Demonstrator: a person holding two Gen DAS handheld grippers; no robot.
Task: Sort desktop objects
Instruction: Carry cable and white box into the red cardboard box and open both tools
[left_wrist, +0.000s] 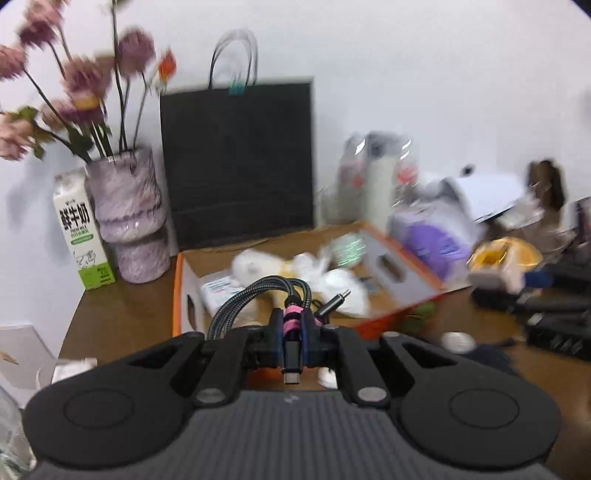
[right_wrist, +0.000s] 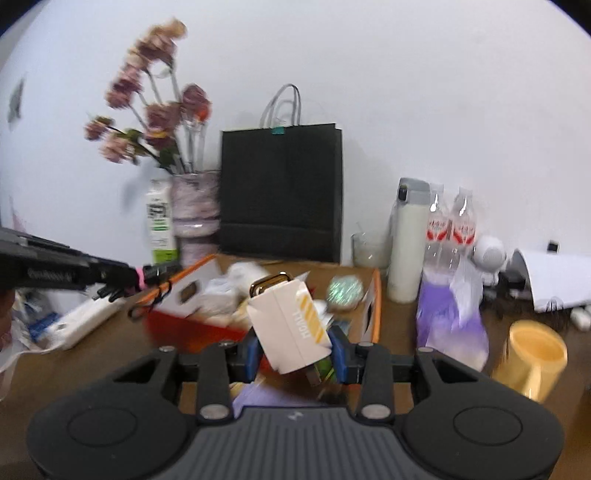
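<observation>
While carried over the cardboard box (left_wrist: 402, 273), the coiled cable (left_wrist: 258, 295) with the pink tie sits clamped in the left tool (left_wrist: 293, 332), one plug hanging down between the pads. Held in the right tool (right_wrist: 295, 354), squeezed tilted: a small white carton (right_wrist: 291, 325) with yellow stripes, above the near edge of the same box. Best to bring each thing low over a free spot in the box before letting go, and to release one at a time, so the loose cable end catches on nothing. On the milk carton (left_wrist: 83, 236) beside the vase (left_wrist: 129, 210), readable: 鲜牛奶. On the white carton, grey letters, too blurred to read surely. Behind the box, on the surface (left_wrist: 122, 306), a black paper bag (left_wrist: 240, 162), no print visible.
</observation>
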